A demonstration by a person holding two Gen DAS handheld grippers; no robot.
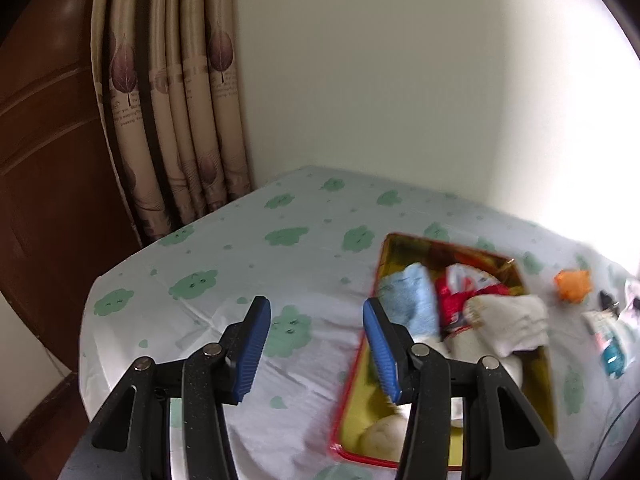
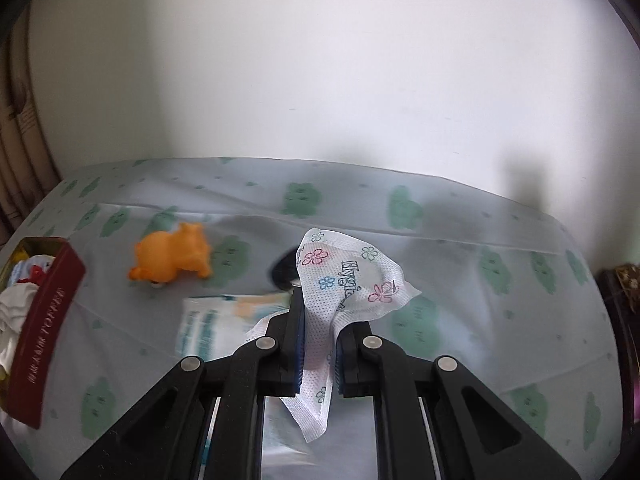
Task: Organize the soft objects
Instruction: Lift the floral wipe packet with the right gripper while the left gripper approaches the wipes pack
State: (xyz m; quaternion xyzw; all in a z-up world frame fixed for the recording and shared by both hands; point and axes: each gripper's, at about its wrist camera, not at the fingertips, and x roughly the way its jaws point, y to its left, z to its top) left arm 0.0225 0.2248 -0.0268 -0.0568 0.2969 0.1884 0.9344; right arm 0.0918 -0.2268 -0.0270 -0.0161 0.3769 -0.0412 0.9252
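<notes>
while right gripper (image 2: 318, 344) clamps floral wipe (image 2: 348, 280) | left gripper (image 1: 316, 344) apart, empty

Pale wall (image 1: 360, 80) — leaf-print curtain (image 1: 176, 120), dark wooden furniture (image 1: 44, 140) beside it

The right finger of the left hand-held gripper (image 1: 316, 344) is covering part of the red tin (image 1: 348, 400) and a pale round object (image 1: 382, 436) inside. In the right wrist view, the floral wipe (image 2: 344, 280) is hiding a dark object (image 2: 285, 268), possibly a clip, and the blurred packet (image 2: 224, 320) is staying unreadable.
</notes>
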